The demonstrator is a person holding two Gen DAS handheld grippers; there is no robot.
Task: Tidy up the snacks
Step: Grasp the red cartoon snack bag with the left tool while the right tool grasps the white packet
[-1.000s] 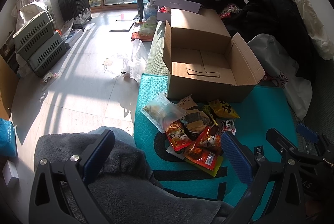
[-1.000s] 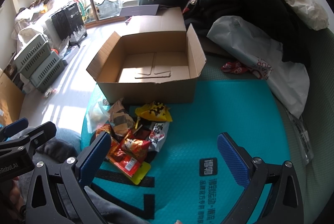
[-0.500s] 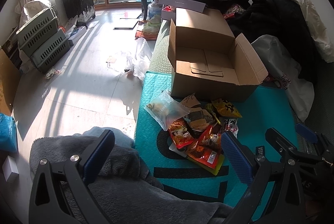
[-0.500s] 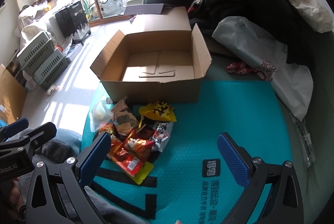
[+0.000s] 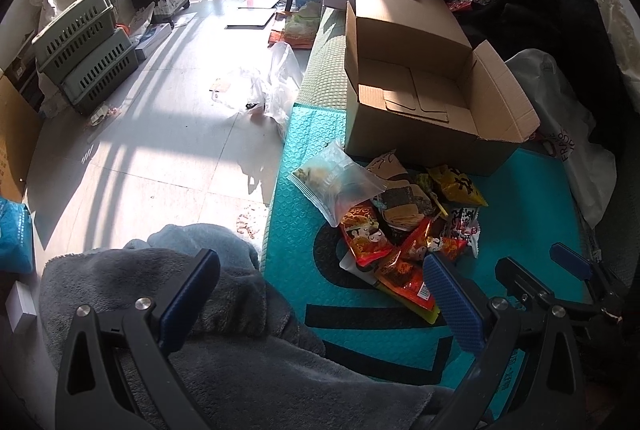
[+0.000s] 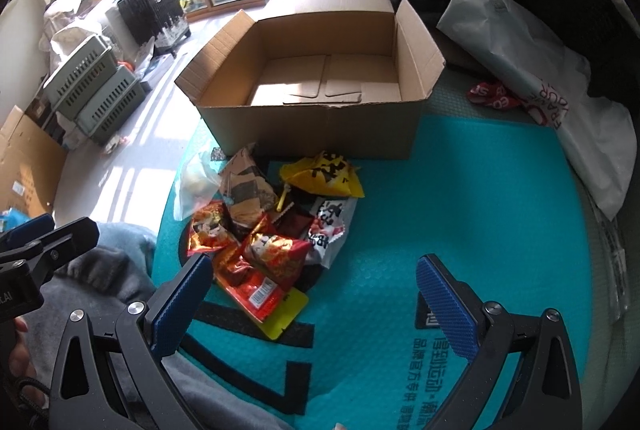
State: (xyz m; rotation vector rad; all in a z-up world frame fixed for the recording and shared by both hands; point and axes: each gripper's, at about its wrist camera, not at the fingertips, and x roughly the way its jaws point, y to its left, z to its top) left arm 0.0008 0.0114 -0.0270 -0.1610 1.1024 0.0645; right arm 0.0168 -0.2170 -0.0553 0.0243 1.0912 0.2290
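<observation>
right now both tools hang over a teal bubble mat (image 6: 472, 197) with nothing in either. the left hand-held gripper (image 5: 320, 294) has its blue-padded fingers (image 5: 452, 306) spread wide, its left finger over a grey fleece blanket (image 5: 168, 310) at 7 o'clock in its view and its right finger just at the near edge of the snack pile (image 5: 396, 218). the right hand-held gripper (image 6: 312, 298) is likewise wide apart, holding nothing, with the pile (image 6: 272, 222) lying between 10 and 12 o'clock from its fingertips.

the snacks sit heaped together on the mat, touching one another: a clear zip bag (image 5: 336, 181) at the pile's far-left edge, a yellow packet (image 6: 324, 175) nearest the box, a brown packet (image 6: 244, 181), several red packets (image 6: 276, 254), and a white packet (image 6: 332, 222) (its print too small to read). a flat red-and-yellow packet (image 6: 268, 302) lies lowest, closest to the right tool's left finger.

beyond the pile, at 12 o'clock in the right view, stands an open cardboard box (image 6: 320, 125) with flaps up and only its bare floor showing inside. the yellow packet lies just beside its front wall. a white plastic bag (image 6: 560, 101) lies at 2 o'clock, off the mat.
</observation>
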